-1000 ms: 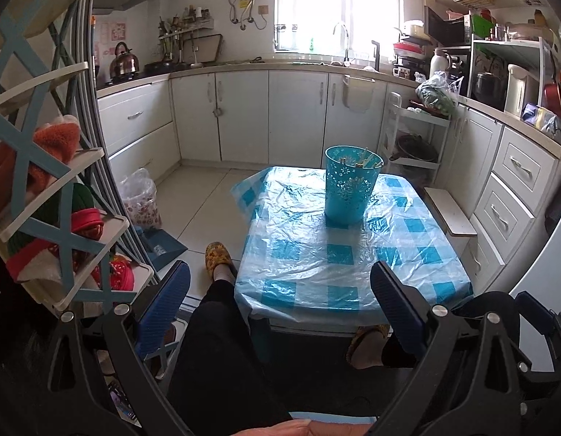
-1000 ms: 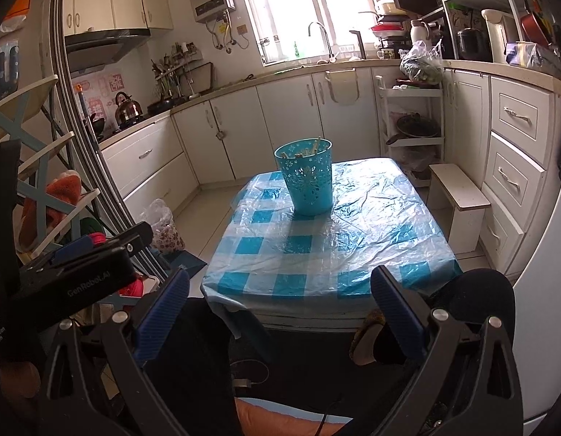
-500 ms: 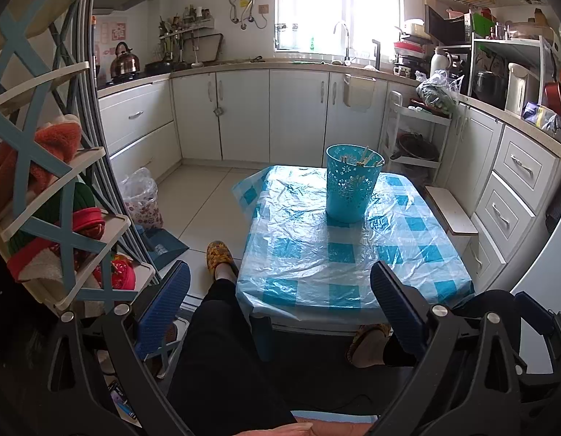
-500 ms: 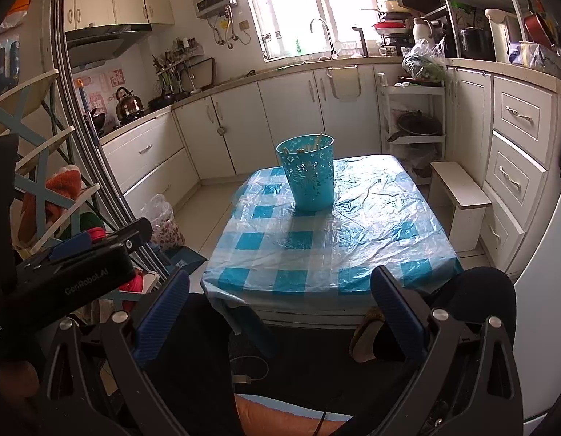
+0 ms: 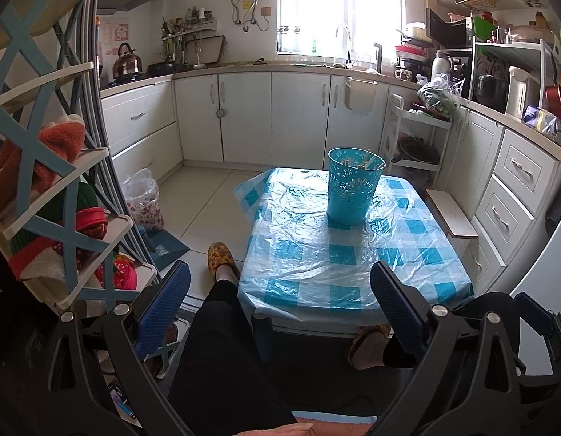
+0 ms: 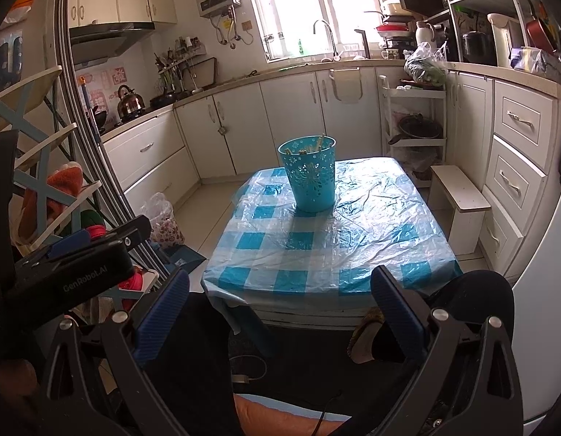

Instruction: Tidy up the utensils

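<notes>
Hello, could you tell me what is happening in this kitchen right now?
A seated person holds a hand-held gripper in each hand, and both the left hand-held gripper and the right hand-held gripper are open, empty and held back from the table. The only thing on its checked plastic cover is a blue perforated bucket with wooden utensils standing in it. No loose utensils show on the table.

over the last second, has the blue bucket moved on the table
No. The blue bucket sits on the same checked square of the tablecloth; its slight shift in view comes from the camera moving.
</notes>
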Demonstrator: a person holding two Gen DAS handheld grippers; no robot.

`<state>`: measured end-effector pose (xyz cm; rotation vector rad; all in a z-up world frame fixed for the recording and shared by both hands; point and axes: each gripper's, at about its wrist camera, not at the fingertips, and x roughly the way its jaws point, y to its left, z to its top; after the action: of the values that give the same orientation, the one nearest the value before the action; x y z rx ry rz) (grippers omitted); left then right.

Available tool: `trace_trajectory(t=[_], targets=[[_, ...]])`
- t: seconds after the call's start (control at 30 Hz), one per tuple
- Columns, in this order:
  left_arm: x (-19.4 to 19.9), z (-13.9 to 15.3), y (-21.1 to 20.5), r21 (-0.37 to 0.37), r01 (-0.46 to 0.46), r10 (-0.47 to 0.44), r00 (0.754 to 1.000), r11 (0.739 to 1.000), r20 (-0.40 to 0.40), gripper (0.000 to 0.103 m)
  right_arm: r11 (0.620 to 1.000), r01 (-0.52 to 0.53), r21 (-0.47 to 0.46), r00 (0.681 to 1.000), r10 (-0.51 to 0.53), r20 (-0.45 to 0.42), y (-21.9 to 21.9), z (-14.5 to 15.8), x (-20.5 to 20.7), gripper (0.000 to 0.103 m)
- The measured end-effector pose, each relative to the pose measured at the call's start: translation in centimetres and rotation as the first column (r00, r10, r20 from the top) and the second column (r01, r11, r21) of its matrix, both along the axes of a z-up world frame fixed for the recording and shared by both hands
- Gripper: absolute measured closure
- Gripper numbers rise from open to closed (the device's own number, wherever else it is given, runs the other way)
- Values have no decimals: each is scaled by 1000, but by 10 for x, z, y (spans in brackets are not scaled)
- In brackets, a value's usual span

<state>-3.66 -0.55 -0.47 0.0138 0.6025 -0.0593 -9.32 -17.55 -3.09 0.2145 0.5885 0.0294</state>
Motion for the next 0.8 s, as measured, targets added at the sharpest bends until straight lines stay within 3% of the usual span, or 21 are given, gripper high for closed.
trace_trajectory(t=[0.8], targets=[[-2,3,1,2,-5,5,1000,1000,1,8,1000,-4,-2,1000,4,-12,-2,-2,1,8]])
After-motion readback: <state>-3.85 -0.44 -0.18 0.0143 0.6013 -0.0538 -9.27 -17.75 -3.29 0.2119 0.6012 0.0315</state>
